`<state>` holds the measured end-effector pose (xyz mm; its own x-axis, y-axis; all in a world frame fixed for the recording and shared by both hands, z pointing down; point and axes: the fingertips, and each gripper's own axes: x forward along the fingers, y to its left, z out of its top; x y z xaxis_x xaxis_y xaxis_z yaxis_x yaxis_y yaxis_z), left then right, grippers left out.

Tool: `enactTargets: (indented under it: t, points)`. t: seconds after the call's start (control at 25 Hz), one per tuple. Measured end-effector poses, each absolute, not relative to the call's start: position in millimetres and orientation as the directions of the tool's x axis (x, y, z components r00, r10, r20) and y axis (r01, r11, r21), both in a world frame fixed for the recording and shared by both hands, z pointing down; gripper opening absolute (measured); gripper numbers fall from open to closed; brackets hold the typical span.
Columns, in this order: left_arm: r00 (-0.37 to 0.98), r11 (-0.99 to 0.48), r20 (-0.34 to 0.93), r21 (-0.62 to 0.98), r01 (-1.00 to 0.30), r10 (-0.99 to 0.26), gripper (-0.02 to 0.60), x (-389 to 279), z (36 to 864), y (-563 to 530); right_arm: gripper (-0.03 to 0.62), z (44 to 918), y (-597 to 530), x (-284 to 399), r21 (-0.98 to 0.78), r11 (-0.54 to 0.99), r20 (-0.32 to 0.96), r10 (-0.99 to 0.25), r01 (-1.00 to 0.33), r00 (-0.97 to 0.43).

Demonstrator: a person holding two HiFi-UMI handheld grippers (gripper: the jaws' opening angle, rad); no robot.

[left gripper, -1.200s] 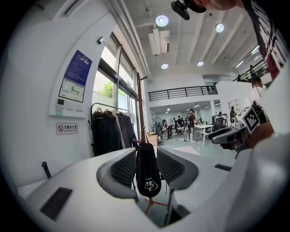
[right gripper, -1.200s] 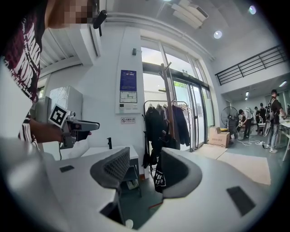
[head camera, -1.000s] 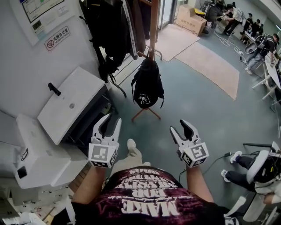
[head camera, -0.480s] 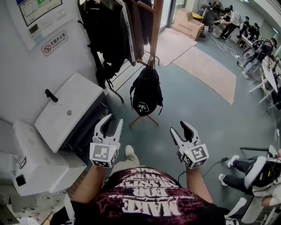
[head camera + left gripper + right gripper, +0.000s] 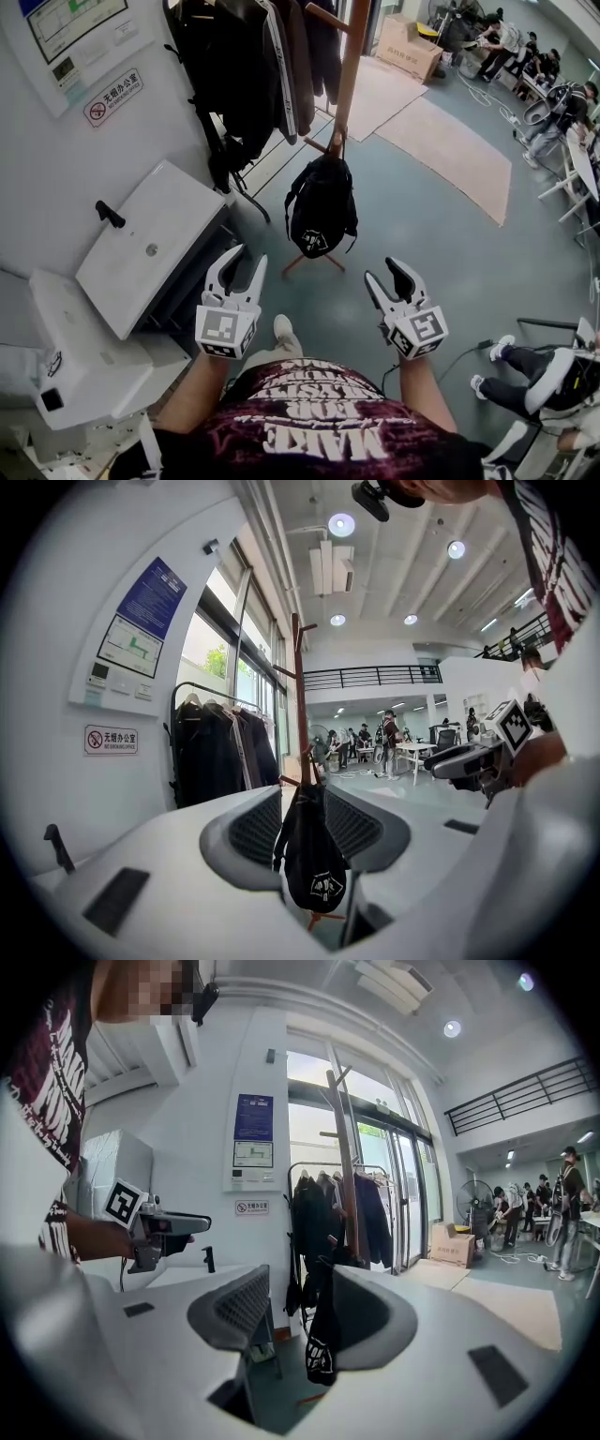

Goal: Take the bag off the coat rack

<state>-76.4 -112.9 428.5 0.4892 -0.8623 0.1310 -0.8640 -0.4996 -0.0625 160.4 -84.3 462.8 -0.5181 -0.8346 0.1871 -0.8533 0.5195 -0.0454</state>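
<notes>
Compared with a second ago, the bag (image 5: 322,206) is seen slightly closer to both grippers, hung as before on the coat rack (image 5: 349,66).

The left gripper (image 5: 247,260) and the right gripper (image 5: 384,272) are held with their jaws spread wide, and nothing is gripped by either. In the left gripper view the bag (image 5: 314,855) is framed in the gap between the jaws, well ahead of their tips and untouched. In the right gripper view the bag (image 5: 322,1340) is seen ahead in the gap, close to the right-hand jaw and partly hidden behind it. The bag is hung by its top from a low peg on the rack's wooden pole, ahead of both grippers.
</notes>
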Motion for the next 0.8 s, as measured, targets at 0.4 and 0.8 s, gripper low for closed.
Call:
enactTargets:
  t: [0.4,0.8]
  points:
    - [0.517,-0.529,0.146,-0.057,-0.847,-0.843,0.132,-81.5,436.6,-177.3,0.204,470.4,-145.7,145.4,-0.062,0.511,0.201,-0.835,-0.857,-0.512]
    - [0.58,-0.595,0.166,-0.064,-0.801,-0.798,0.132,-70.1,439.2,-230.3,0.202,463.6,-195.2,142.3,-0.053,0.477,0.188,-0.858,-0.877,-0.478]
